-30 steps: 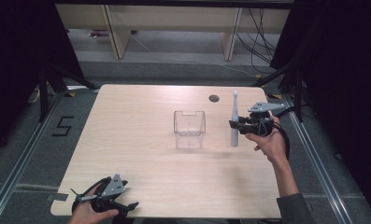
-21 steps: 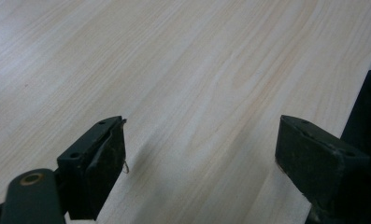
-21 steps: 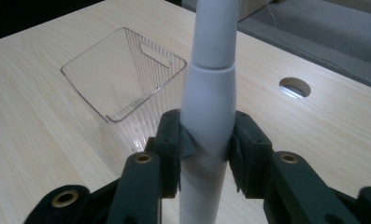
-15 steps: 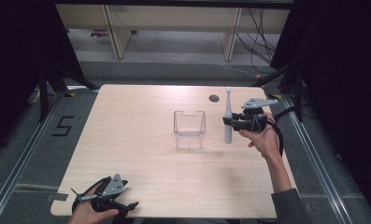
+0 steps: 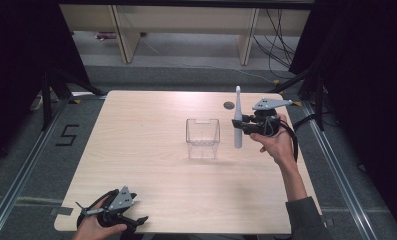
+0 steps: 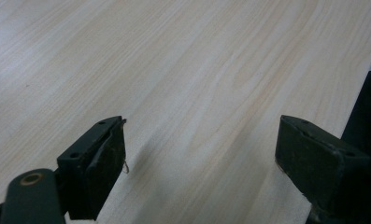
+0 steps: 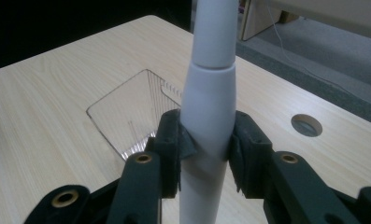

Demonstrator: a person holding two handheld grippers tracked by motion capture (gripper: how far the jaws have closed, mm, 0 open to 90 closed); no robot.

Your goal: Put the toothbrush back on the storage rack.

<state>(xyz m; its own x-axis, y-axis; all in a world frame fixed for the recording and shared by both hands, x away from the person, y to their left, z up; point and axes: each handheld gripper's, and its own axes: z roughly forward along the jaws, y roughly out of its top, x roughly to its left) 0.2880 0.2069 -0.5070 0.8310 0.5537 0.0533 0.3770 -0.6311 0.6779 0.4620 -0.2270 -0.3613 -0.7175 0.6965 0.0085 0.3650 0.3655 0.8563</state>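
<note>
A white electric toothbrush [image 5: 237, 120] stands upright in the air, lifted off the table, just right of a clear plastic box [image 5: 203, 138]. My right gripper [image 5: 237, 125] is shut on its handle; in the right gripper view the black pads [image 7: 176, 140] press both sides of the toothbrush body [image 7: 209, 107], with the clear box [image 7: 131, 109] behind it. My left gripper [image 5: 136, 222] rests at the table's near left corner, open; in the left gripper view its jaws stand wide apart over bare wood [image 6: 197, 79] with nothing between them.
A light wooden table [image 5: 151, 115] has a round cable hole [image 5: 229, 105] near its far edge. Beyond the table stand wooden shelf legs [image 5: 121, 35] and loose cables [image 5: 276, 30] on a grey floor. Dark curtains flank both sides.
My right gripper has carried the toothbrush up and leftward, closer to the clear box. The left gripper has stayed put.
</note>
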